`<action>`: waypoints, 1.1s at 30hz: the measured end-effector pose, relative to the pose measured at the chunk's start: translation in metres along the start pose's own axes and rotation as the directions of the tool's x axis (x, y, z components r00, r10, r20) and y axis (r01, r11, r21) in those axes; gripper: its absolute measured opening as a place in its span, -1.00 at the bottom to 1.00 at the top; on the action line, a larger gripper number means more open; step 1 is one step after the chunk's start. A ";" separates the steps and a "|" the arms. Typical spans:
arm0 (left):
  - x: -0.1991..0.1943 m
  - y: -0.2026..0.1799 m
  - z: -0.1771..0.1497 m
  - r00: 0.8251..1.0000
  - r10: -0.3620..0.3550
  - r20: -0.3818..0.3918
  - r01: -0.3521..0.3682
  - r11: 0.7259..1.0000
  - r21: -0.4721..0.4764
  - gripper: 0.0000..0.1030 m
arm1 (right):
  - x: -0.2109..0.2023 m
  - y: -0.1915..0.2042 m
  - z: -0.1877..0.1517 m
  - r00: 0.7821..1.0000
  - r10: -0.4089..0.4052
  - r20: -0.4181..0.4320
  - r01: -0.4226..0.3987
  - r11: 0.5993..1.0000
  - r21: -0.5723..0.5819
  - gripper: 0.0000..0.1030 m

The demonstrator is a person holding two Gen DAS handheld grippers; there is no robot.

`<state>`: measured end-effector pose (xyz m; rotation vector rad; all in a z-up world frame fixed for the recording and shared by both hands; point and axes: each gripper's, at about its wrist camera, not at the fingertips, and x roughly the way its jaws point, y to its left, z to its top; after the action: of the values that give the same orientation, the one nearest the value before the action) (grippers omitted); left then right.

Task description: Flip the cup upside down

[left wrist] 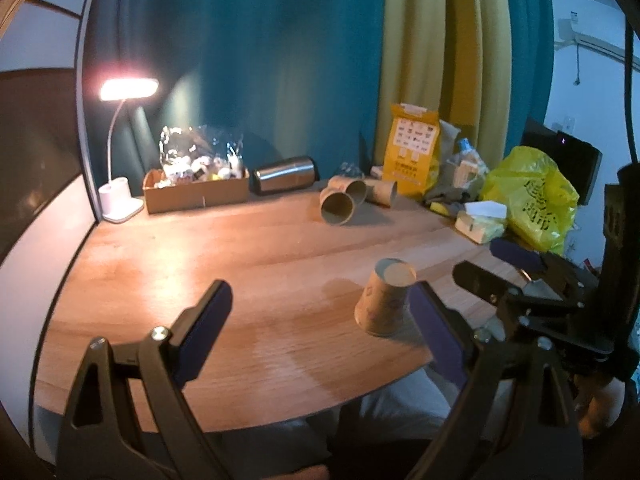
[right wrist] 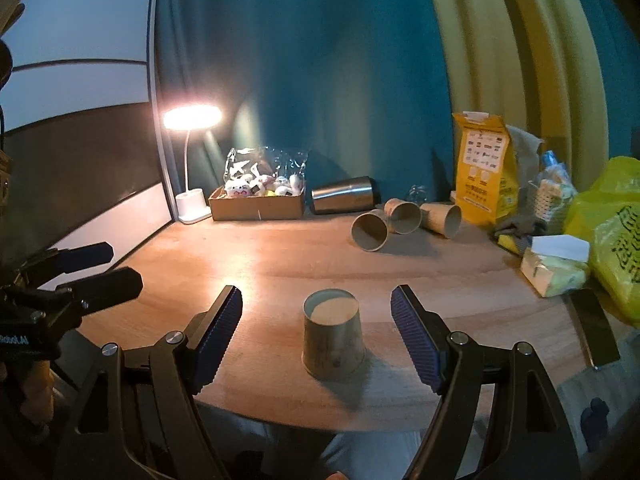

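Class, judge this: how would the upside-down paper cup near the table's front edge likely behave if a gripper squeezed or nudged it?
The paper cup looks thin-walled, so a firm squeeze would probably dent it. It seems light and may slide. Standing on its wide rim, it likely resists tipping.

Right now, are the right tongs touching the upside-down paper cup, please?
Apart. In the right wrist view, the right tongs stand open, with bare table visible between each blue pad and the paper cup.
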<state>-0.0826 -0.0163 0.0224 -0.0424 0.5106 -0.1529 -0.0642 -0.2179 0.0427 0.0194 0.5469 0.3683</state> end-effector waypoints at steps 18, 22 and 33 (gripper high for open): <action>-0.033 0.000 0.002 0.998 0.023 0.061 -0.023 1.000 -0.004 0.79 | -0.024 0.005 0.003 0.999 -0.032 0.040 0.033 0.999 -0.013 0.55; -0.036 0.002 0.002 0.997 0.025 0.067 -0.024 1.000 -0.009 0.83 | -0.025 0.004 0.003 0.999 -0.033 0.042 0.034 0.999 -0.016 0.55; -0.036 0.003 0.000 0.998 0.023 0.063 -0.022 1.000 -0.006 0.86 | -0.025 0.003 0.002 0.999 -0.028 0.034 0.028 1.000 -0.006 0.55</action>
<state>-0.1131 -0.0078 0.0400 -0.0464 0.4482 -0.1278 -0.0838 -0.2236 0.0568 0.0122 0.5119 0.3418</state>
